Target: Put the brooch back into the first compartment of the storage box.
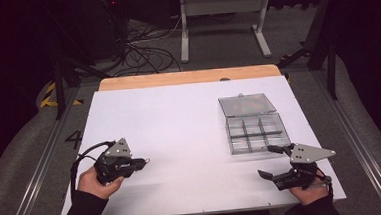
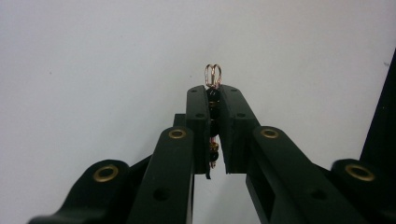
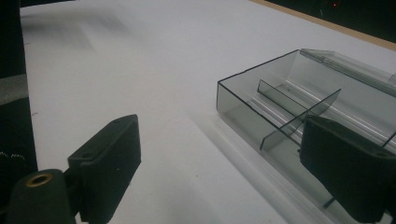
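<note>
My left gripper [image 1: 144,162] hovers over the white board's left front, shut on a small beaded piece with dark beads and a copper wire loop [image 2: 213,77] that sticks out past the jaw tips. In the left gripper view [image 2: 214,100] the beads [image 2: 213,151] run down between the two pads. My right gripper [image 1: 273,161] stands open at the right front, one jaw near the front edge of a clear smoky plastic organizer box [image 1: 254,132] with several compartments and its lid folded back. In the right gripper view [image 3: 219,158] the box's near corner [image 3: 243,100] lies just ahead, nothing between the jaws.
A white board [image 1: 169,124] covers the wooden table [image 1: 186,77]. Cables [image 1: 140,50] and a white table frame [image 1: 223,20] sit on the floor beyond. Metal rails [image 1: 41,161] run along both sides.
</note>
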